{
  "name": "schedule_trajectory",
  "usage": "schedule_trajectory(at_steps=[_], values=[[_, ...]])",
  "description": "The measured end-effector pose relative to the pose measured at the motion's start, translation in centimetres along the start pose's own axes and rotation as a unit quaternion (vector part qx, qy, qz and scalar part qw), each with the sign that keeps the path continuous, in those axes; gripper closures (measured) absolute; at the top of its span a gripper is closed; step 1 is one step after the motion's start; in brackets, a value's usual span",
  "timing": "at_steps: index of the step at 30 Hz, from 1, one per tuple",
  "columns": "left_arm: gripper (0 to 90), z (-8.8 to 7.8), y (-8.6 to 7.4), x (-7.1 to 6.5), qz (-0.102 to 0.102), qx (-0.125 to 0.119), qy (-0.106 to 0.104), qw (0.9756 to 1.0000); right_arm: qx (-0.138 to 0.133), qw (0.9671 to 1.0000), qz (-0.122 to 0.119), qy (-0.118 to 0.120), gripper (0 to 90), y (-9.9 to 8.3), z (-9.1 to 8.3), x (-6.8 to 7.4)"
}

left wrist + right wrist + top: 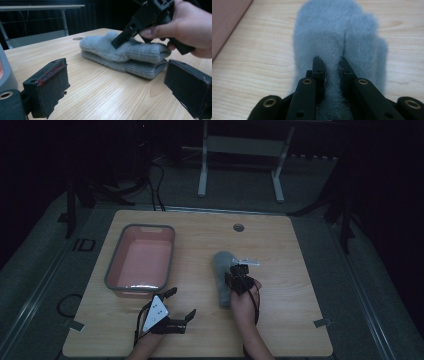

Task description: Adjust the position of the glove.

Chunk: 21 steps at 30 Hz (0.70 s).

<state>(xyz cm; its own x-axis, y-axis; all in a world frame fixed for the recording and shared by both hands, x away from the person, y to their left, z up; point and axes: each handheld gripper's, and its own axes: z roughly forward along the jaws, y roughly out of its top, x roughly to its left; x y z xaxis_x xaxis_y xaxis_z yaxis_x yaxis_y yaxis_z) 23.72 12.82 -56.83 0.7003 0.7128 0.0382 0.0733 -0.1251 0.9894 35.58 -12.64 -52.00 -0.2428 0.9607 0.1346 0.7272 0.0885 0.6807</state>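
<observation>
Two grey fuzzy mittens (221,265) lie stacked on the wooden table, ribbed cuffs toward me; in the left gripper view the stack (140,53) is just beyond my open jaws. My right gripper (331,63) points down into the top mitten (337,32), jaws narrow, pinching a ridge of its fur. From above, that right gripper (239,279) sits over the near half of the stack. The left gripper view shows the same right gripper (117,43) dug into the top mitten. My left gripper (182,302) rests near the front edge, wide open and holding nothing (117,85).
A grey-rimmed pink basin (112,265) stands at the left of the table, just beyond the left gripper; its rim (5,72) edges that gripper's view. A round hole (238,227) is near the far edge. A white table frame (202,170) stands behind.
</observation>
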Motion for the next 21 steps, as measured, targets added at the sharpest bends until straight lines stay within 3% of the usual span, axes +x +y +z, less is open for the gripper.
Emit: schedule_trajectory(at_steps=[6, 9, 14, 17, 18, 21], values=[[5.7, 0.1, 0.0, 0.0, -0.001, 0.002, -0.001, 1.0, 0.002, 1.0, -0.001, 0.004, 75.3, -0.2, 0.3, 0.2], [5.8, 0.1, -0.1, 0.0, 0.0, 0.005, -0.001, 1.0, 0.0, 1.0, -0.004, 0.009, 67.1, -0.3, 0.2, 0.3], [5.7, 0.1, -0.1, 0.0, -0.003, 0.007, -0.001, 1.0, -0.009, 0.9987, -0.007, 0.049, 52.9, 0.3, -1.0, 0.3], [5.7, 0.1, -0.1, 0.1, -0.006, 0.008, -0.001, 0.9999, -0.023, 0.9974, -0.027, 0.063, 49.2, 0.9, -2.1, 0.0], [5.7, 0.1, 0.0, 0.0, -0.006, 0.009, 0.002, 0.9999, -0.044, 0.9933, -0.045, 0.097, 40.8, 1.7, -3.3, -1.2], [5.7, 0.2, 0.1, 0.0, -0.007, 0.012, 0.007, 0.9999, -0.06, 0.9907, -0.059, 0.106, 33.4, 2.2, -4.1, -2.7]])
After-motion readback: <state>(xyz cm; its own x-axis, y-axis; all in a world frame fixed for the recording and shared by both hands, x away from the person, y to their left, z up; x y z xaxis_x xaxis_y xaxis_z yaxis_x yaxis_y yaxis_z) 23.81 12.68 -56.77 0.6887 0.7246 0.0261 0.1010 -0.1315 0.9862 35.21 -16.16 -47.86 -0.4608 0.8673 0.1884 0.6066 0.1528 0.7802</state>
